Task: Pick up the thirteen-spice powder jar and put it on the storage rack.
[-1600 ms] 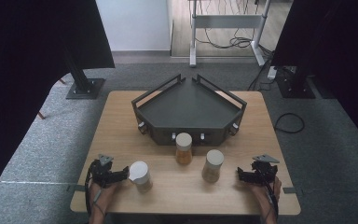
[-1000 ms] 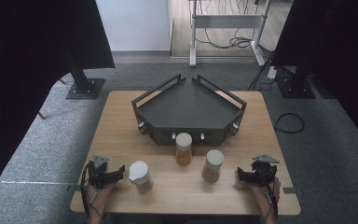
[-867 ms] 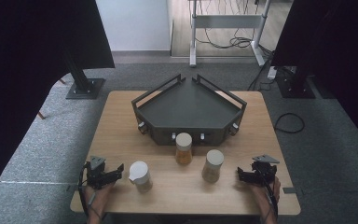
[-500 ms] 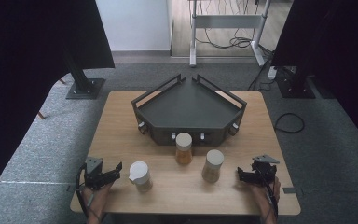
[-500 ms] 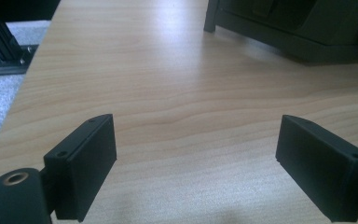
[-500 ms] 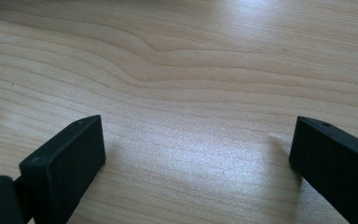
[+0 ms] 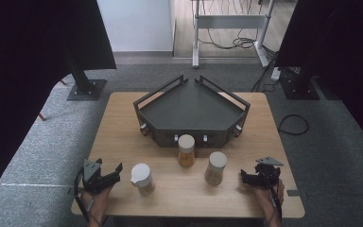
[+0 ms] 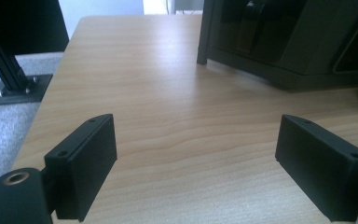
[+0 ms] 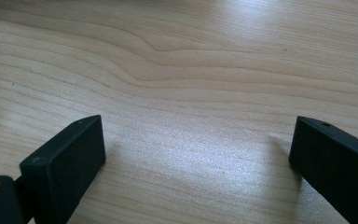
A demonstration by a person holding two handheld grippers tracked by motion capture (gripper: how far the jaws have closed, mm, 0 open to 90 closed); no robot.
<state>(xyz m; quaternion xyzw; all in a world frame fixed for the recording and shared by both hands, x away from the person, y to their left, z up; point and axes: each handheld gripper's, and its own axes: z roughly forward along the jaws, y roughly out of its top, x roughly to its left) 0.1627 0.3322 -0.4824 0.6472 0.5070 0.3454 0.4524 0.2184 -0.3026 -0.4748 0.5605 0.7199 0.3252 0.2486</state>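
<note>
Three jars stand in the front half of the wooden table (image 7: pixel 123 123): a white-lidded jar (image 7: pixel 142 178) at the left, an orange jar with a cream lid (image 7: pixel 186 150) in the middle, and a tan jar (image 7: pixel 215 167) to its right. My left gripper (image 7: pixel 115 174) lies near the table's front left corner, a short way left of the white-lidded jar, open with nothing between its jaws (image 8: pixel 196 172). My right gripper (image 7: pixel 244 177) rests at the front right, right of the tan jar, open over bare wood (image 9: pixel 196 158).
A dark angular tray (image 7: pixel 194 111) with raised rails takes up the back middle of the table, and its front corner (image 8: pixel 284 42) stands ahead of the left gripper. Grey carpet, black stands and cables surround the table.
My left gripper has drawn back to the left, away from the white-lidded jar, toward the table's front left corner. The right gripper and the jars have stayed where they were.
</note>
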